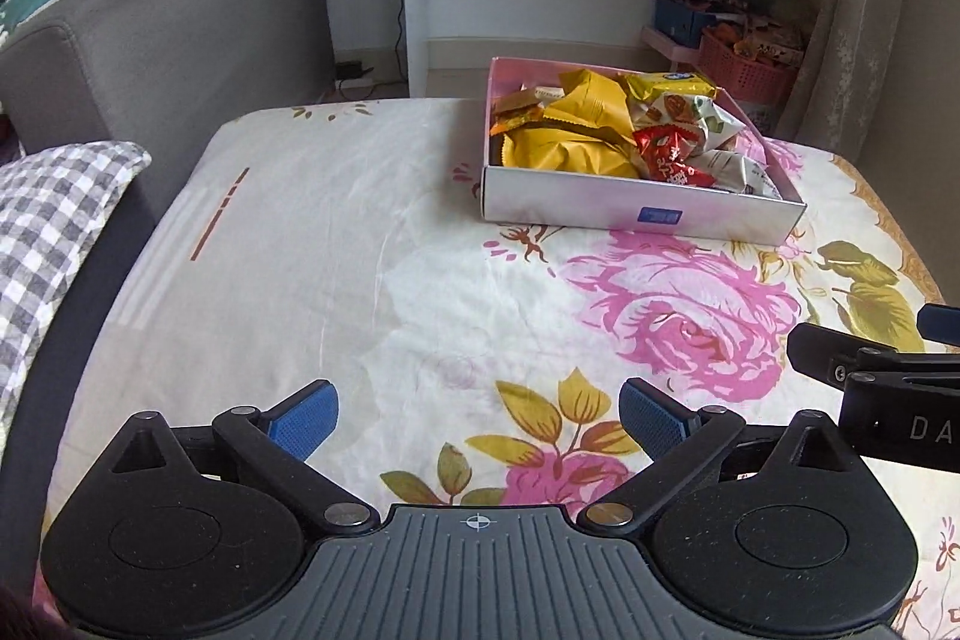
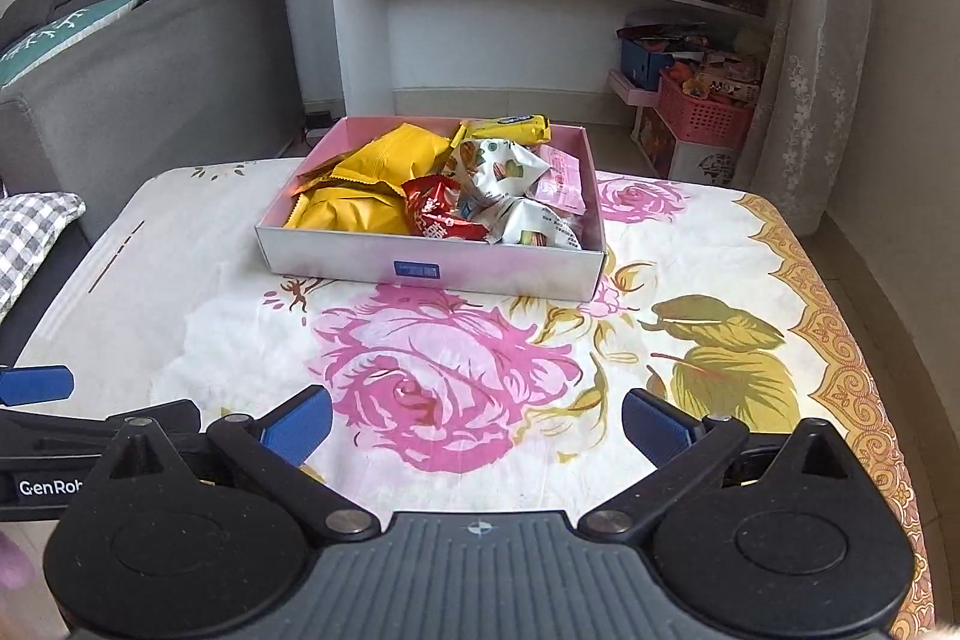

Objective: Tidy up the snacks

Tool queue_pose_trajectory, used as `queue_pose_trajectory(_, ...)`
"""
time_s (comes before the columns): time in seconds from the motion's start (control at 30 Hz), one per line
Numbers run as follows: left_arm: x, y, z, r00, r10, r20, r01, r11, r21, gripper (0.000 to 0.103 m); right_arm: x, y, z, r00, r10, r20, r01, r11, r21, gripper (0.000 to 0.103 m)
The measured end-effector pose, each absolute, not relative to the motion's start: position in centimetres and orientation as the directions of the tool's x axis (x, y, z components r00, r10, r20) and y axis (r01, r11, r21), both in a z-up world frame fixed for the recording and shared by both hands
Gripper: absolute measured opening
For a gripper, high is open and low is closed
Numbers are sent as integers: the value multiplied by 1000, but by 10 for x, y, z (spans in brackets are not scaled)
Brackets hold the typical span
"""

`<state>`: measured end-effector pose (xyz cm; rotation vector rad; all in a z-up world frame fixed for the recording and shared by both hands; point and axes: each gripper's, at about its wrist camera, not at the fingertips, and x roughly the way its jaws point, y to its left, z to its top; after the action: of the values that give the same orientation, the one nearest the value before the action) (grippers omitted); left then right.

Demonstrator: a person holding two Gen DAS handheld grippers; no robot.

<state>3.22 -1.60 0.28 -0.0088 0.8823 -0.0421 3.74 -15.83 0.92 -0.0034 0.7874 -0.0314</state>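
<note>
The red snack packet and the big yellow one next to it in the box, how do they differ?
The red packet is small, crinkled and glossy, with white print; the yellow packet is much larger, plain and matte. The red one sits near the middle of the box, wedged between the yellow packet and white packets; the yellow one fills the box's left front corner. Both are sealed and lie loose inside the same box, touched by neither gripper.
</note>
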Motion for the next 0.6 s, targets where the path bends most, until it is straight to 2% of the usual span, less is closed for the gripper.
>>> queue_pose_trajectory(0.2,30,-18,7,661,17,-750,-1,1000,22,102,35,-150,8,702,-39,-711,30,999,-25,96)
queue_pose_trajectory(0.6,30,-18,7,658,12,-752,-21,1000,-2,102,35,-152,10,715,-40,-698,59,998,3,96)
